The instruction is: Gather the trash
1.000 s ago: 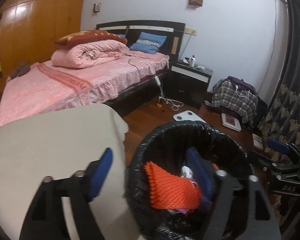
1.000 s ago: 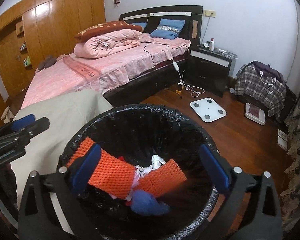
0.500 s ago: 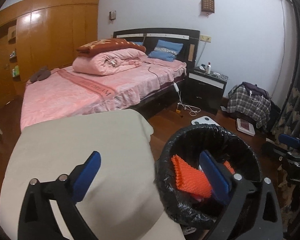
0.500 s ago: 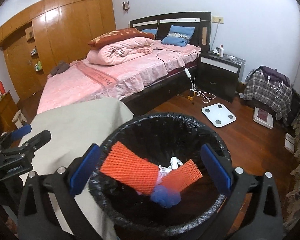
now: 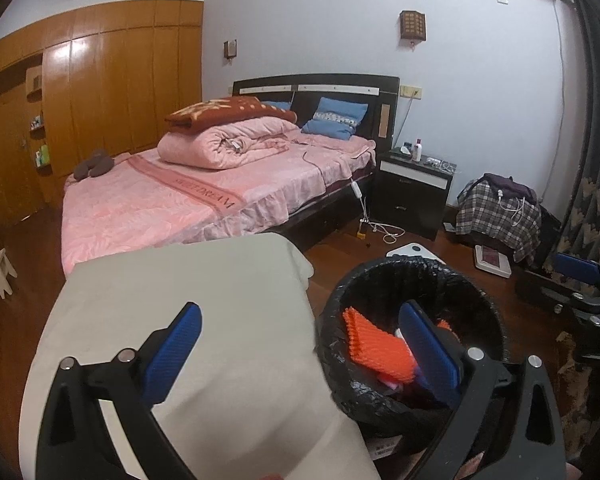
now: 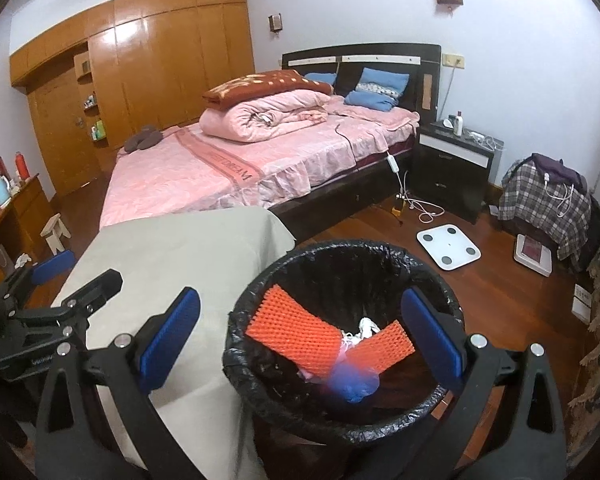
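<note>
A bin lined with a black bag (image 6: 340,256) stands on the wood floor beside a beige-covered table (image 6: 172,252). Inside lie orange foam netting (image 6: 296,332), a white scrap (image 6: 366,326) and a blue piece (image 6: 352,380). My right gripper (image 6: 300,340) is open and empty, raised over the bin's near rim. My left gripper (image 5: 300,350) is open and empty above the table's right edge (image 5: 220,300), with the bin (image 5: 380,276) and the orange netting (image 5: 376,344) to its right. Each gripper shows in the other's view, the right one (image 5: 580,280) and the left one (image 6: 52,292).
A pink bed (image 6: 240,160) lies behind the table. A black nightstand (image 6: 452,168) stands to its right, with cables and a white scale (image 6: 448,248) on the floor. A plaid-covered pile (image 6: 548,200) sits at far right. A small stool (image 6: 56,232) and dresser are at left.
Both grippers have risen and pulled back from the bin, so more of the room and table shows. Both stay open. The trash in the bin has not moved.
</note>
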